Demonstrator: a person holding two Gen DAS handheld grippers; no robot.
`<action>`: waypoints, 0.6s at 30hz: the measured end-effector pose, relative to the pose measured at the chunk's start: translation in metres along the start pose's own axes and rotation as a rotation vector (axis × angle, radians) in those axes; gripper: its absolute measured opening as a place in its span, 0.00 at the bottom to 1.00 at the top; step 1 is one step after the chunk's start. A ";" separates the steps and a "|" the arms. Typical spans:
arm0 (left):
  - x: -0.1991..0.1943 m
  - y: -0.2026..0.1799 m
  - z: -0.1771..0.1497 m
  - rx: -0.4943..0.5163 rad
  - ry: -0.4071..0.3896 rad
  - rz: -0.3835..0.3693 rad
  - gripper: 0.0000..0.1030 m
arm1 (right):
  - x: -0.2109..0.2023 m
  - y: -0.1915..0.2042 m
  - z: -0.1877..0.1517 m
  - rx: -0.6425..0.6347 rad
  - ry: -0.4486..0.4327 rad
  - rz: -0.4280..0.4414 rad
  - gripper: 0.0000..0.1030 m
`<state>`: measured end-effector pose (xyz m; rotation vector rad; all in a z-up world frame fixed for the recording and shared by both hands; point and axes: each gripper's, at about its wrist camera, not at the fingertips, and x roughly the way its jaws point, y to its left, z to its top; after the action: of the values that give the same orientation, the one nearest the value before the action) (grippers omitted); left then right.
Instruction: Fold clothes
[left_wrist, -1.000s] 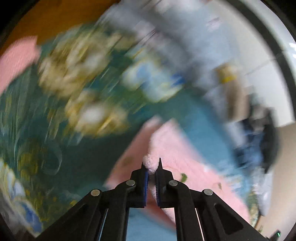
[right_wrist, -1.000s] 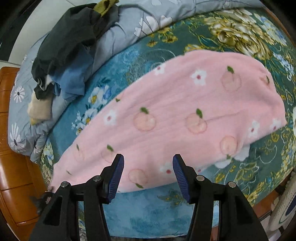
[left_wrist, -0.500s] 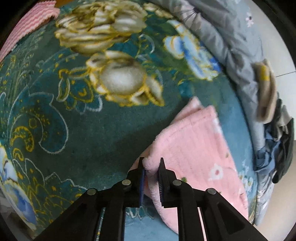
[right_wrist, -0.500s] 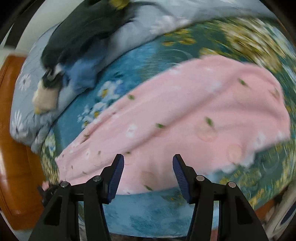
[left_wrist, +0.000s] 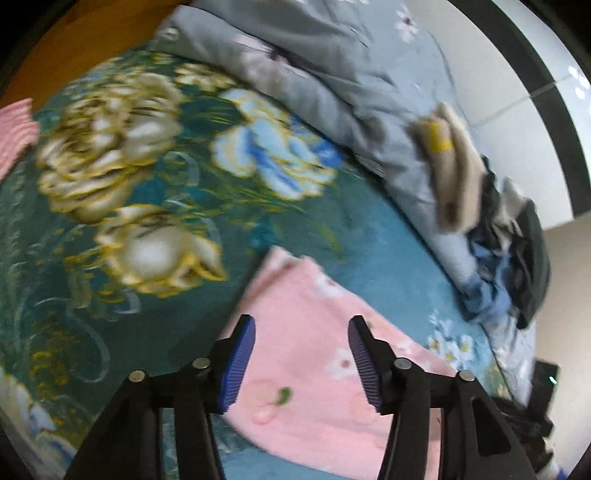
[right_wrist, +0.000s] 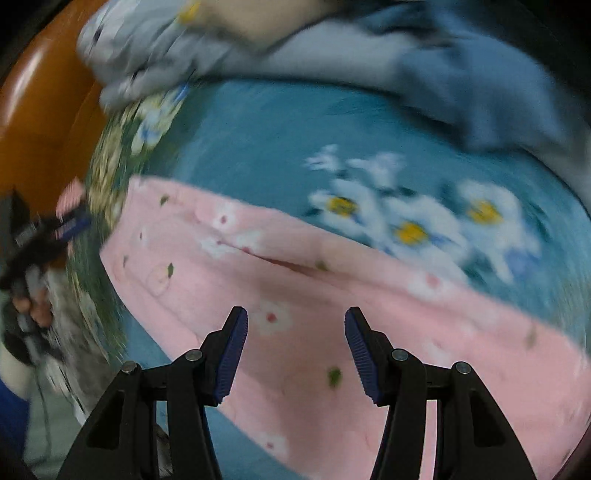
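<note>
Now both grippers' fingers wide, left gripper (left_wrist: 301, 360) over pink garment (left_wrist: 314, 343) corner, right gripper (right_wrist: 295, 354) above its folded edge

Motion blur smears my right wrist view, so the daisies on the teal bedspread (right_wrist: 258, 122) lose their edges. Below them, the pink garment (right_wrist: 280, 295) runs off the frame's bottom and right. The dark heap (left_wrist: 517, 258) beside the grey quilt (left_wrist: 332, 74) is perhaps several garments.
</note>
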<state>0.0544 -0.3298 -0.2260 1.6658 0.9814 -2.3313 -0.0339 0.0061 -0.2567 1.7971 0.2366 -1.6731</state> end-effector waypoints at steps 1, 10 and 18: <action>0.006 -0.004 0.002 0.017 0.007 0.009 0.57 | 0.009 0.004 0.004 -0.037 0.019 -0.010 0.54; 0.036 0.003 0.018 -0.029 0.011 0.019 0.57 | 0.055 0.021 0.018 -0.181 0.131 -0.037 0.26; 0.032 0.021 0.012 -0.096 -0.022 0.022 0.57 | 0.013 0.043 0.036 -0.270 -0.002 -0.071 0.02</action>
<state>0.0419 -0.3445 -0.2610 1.6043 1.0479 -2.2456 -0.0376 -0.0510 -0.2532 1.6012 0.5066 -1.6055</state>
